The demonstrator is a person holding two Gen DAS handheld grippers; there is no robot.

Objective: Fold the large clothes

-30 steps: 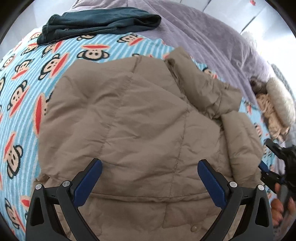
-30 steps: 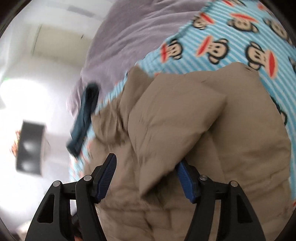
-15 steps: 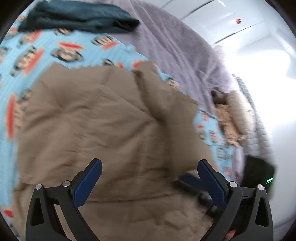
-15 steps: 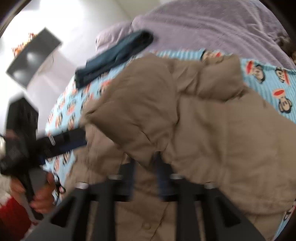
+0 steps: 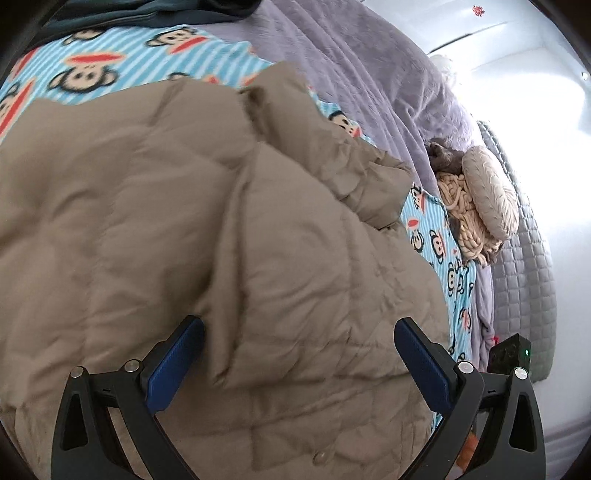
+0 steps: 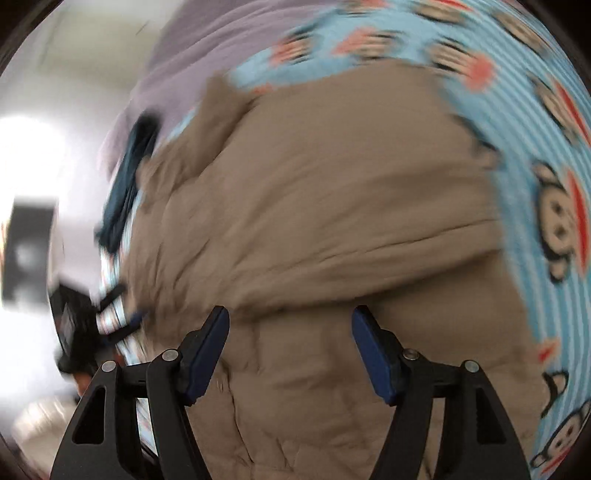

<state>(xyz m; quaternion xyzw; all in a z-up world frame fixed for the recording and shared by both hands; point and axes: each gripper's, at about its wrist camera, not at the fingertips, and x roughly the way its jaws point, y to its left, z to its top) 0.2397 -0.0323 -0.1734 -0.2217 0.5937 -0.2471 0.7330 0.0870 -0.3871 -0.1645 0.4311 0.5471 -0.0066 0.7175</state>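
A large tan quilted puffer jacket [image 5: 155,221] lies spread on a blue monkey-print sheet [image 5: 92,70]. One sleeve is folded across its body and forms a ridge [image 5: 258,229]. My left gripper [image 5: 299,354] is open and empty just above the jacket's near part. In the right wrist view the same jacket [image 6: 332,192] fills the frame, blurred by motion. My right gripper [image 6: 290,343] is open and empty over the jacket, below the folded sleeve's edge [image 6: 369,280].
A dark teal folded garment [image 5: 155,14] lies at the far edge of the sheet, also in the right wrist view [image 6: 129,177]. A purple blanket [image 5: 369,74] covers the bed beyond. Knitted cushions [image 5: 476,199] and a small black box [image 5: 511,350] sit at right.
My right gripper has let go of the sleeve, which now lies folded across the jacket, and its jaws have opened. The left gripper has swung right, staying open.
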